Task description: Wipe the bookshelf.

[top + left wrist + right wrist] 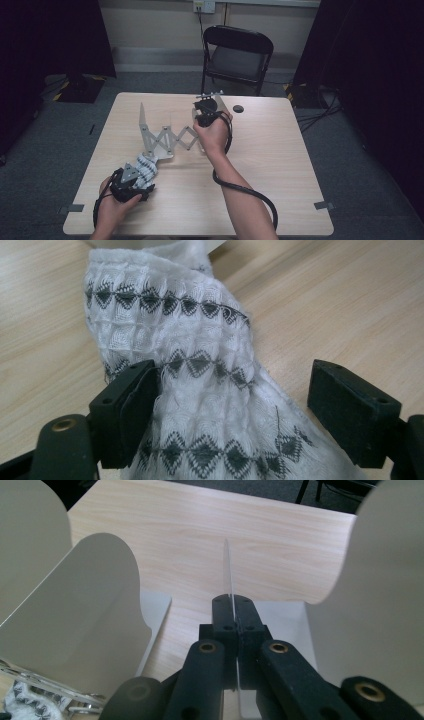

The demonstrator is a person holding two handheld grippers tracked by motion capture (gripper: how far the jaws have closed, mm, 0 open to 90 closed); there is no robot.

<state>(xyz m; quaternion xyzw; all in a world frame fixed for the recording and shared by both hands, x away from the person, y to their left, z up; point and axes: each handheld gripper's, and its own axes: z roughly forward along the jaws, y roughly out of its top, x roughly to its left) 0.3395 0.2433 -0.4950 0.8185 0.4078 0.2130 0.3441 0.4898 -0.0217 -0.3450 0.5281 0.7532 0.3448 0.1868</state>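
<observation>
My right gripper (233,611) is clamped shut on the thin edge of a rack divider (229,570), jaws fully together with the plate pinched between the pads. The rack (167,140) is an expanding metal one with scissor links, standing mid-table; my right hand holds its far right end. More dividers (85,615) stand on either side of the one I hold. My left gripper (240,405) sits near the table's (280,150) front left corner, jaws wide apart around a white cloth (200,390) with dark diamond bands. One pad touches the cloth, the other stands clear, so no grip. The cloth lies on the table, just beside the rack's near left end.
</observation>
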